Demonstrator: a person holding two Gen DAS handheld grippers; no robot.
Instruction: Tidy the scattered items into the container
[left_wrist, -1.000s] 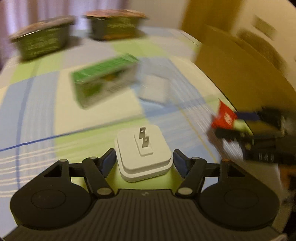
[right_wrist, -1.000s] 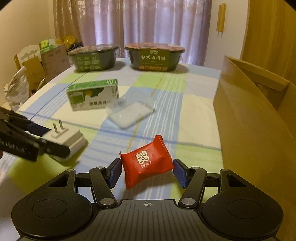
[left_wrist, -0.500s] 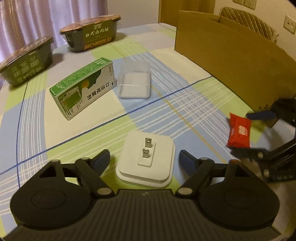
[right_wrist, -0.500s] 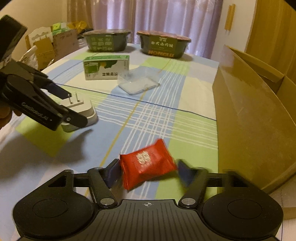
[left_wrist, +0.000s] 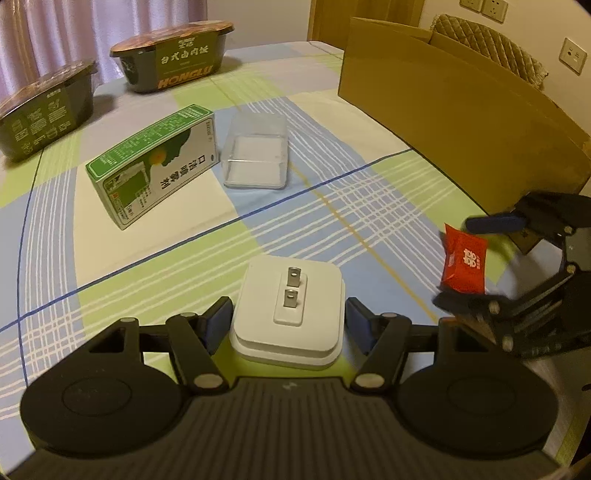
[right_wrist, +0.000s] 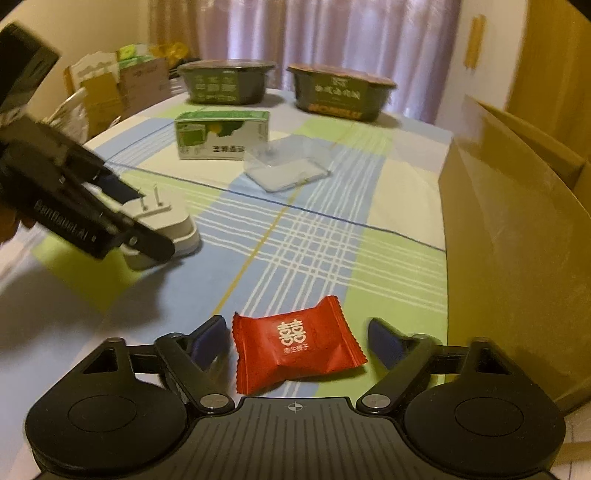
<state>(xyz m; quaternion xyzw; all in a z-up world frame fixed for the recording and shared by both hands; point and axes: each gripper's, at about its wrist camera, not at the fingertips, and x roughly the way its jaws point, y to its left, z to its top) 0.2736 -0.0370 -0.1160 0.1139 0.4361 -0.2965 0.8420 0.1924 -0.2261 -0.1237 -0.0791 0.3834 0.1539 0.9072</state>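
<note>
Cardboard box (left_wrist: 461, 110) stands open at the right edge of the checked surface (left_wrist: 332, 206). Your left gripper (left_wrist: 288, 321) straddles the white plug adapter (left_wrist: 288, 306), prongs up, jaws close to its sides; contact not clear. Your right gripper (right_wrist: 295, 343) is spread wide around the red candy packet (right_wrist: 295, 350), pads apart from it, just beside the box.

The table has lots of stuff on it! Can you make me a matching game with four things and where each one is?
Things:
1. white plug adapter
2. red candy packet
3. clear plastic box
4. cardboard box

Places:
A. beside the green carton
B. between the left gripper fingers
C. at the table edge
D. between the right gripper fingers

Pairs: 1-B, 2-D, 3-A, 4-C
</note>
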